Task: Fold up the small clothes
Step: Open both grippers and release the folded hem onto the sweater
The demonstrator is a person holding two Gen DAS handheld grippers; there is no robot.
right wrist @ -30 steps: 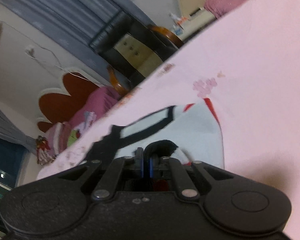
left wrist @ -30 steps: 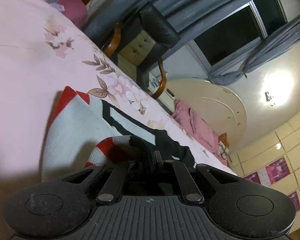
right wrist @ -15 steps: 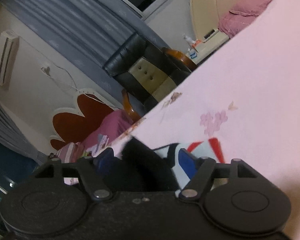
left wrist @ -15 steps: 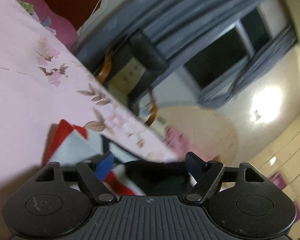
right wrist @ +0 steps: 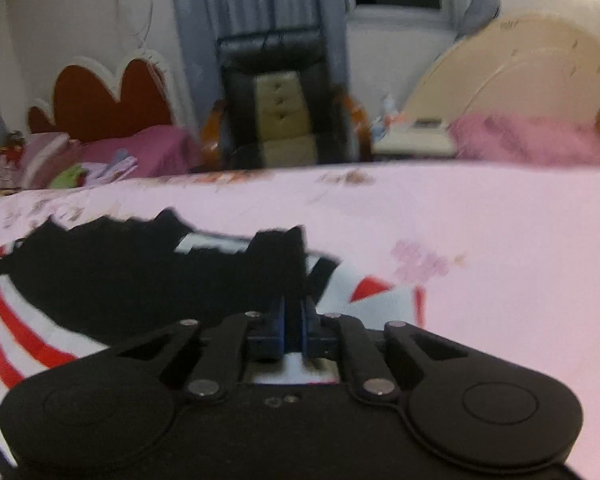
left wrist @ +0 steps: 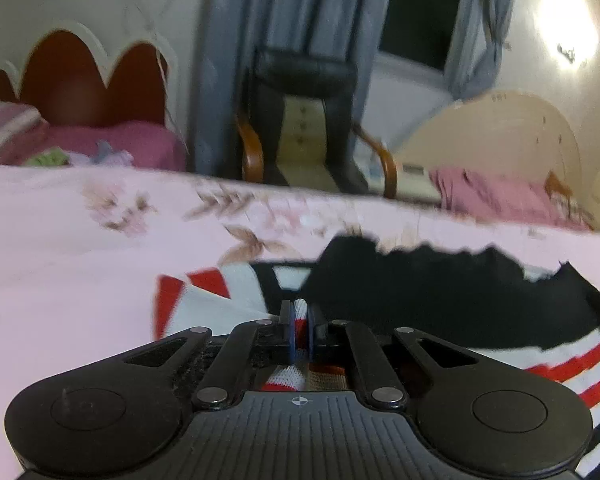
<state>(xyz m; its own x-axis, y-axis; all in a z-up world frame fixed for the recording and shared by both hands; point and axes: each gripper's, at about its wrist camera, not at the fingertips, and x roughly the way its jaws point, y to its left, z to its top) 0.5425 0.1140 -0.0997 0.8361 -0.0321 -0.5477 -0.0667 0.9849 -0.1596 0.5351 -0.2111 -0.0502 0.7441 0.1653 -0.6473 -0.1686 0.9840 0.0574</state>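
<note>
The left gripper (left wrist: 299, 326) had its jaws narrowed onto a red-and-white knit edge of the small sweater (left wrist: 452, 312), low in the centre of the left wrist view. The right gripper (right wrist: 294, 326) was closing its jaws on the garment's dark edge, with cloth already pinched between them. The sweater lay spread on the bed (left wrist: 60, 248), filling the lower middle of both views, black panel uppermost, red and white stripes running off to the lower right of the left view and the lower left of the right view.

To fold it well, both pinches probably need to rise together and carry the held edge evenly across, keeping the cloth taut between them so no crease bunches, then lay it down square before letting go.

The bed wore a pale pink sheet with a flower print. Behind it stood a black armchair (right wrist: 284, 100) with wooden arms, grey curtains (left wrist: 300, 8), a dark window, a red scalloped headboard (right wrist: 104, 100) at the left and a cream one at the right.
</note>
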